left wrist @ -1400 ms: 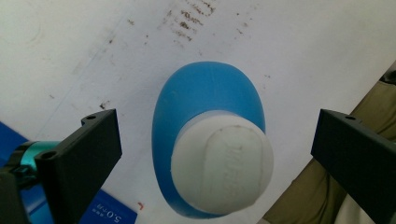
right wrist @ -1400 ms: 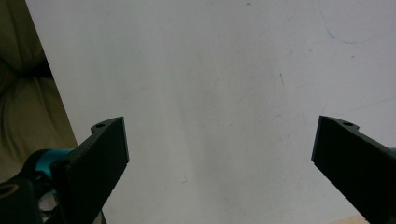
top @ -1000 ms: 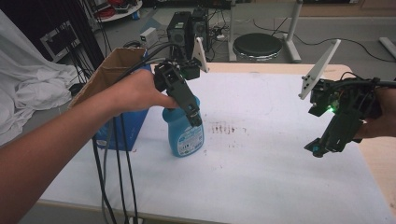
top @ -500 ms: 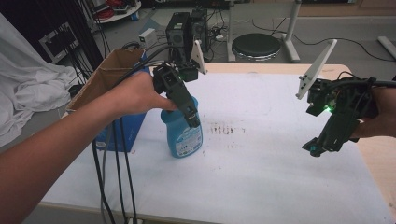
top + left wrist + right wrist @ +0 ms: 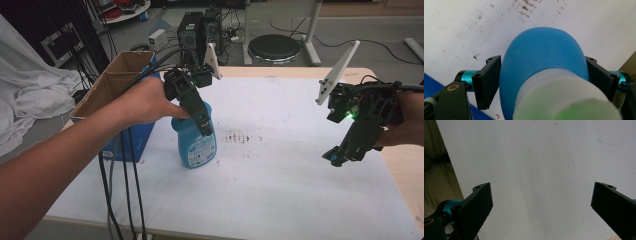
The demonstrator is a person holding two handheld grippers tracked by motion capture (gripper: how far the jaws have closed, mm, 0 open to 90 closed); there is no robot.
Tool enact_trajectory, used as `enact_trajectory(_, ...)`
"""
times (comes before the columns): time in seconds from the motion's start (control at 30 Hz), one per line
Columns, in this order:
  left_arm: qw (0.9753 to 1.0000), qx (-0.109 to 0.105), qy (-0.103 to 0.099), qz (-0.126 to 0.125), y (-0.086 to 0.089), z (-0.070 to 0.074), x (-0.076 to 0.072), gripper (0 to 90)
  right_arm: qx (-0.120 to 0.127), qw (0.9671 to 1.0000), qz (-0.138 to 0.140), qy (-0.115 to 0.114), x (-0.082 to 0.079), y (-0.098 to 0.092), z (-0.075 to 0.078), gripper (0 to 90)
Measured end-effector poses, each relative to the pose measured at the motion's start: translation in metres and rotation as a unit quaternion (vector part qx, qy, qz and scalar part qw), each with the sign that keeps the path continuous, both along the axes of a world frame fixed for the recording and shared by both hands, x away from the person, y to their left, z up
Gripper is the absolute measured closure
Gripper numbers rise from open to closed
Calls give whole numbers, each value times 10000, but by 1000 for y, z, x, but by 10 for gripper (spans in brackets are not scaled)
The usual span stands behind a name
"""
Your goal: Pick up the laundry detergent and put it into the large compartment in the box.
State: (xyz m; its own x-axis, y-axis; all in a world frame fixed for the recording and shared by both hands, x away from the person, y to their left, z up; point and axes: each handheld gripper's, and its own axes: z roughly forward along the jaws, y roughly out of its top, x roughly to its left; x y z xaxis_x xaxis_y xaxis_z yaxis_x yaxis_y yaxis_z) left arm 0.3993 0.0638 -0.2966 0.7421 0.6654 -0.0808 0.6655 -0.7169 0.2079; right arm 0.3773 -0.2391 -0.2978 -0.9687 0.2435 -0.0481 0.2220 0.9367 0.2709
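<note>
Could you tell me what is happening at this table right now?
A person works at a white-covered table with a gripper in each hand. The left gripper is clamped from above on a blue bottle, a jaw on each side of its shoulders, and the bottle stands upright beside a cardboard box. The right gripper hangs above the table's right side with its jaws wide apart, holding nothing.

The bottle (image 5: 194,142) stands on the table (image 5: 280,200) near its left edge, just right of the cardboard box (image 5: 112,90).
</note>
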Motion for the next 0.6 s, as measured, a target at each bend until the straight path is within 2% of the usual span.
enact_trajectory(0.3, 10000, 21, 19, -26, 0, -1, 0, 279, 0, 10000, -12, 8, 0, 0, 0, 29)
enact_trajectory(0.47, 10000, 21, 65, -48, 0, -2, 0, 354, -8, 10000, 10, 9, 0, 0, 0, 29)
enact_trajectory(0.6, 10000, 49, 40, -56, 1, -1, 0, 377, 6, 10000, -23, 29, 0, 0, 1, 29)
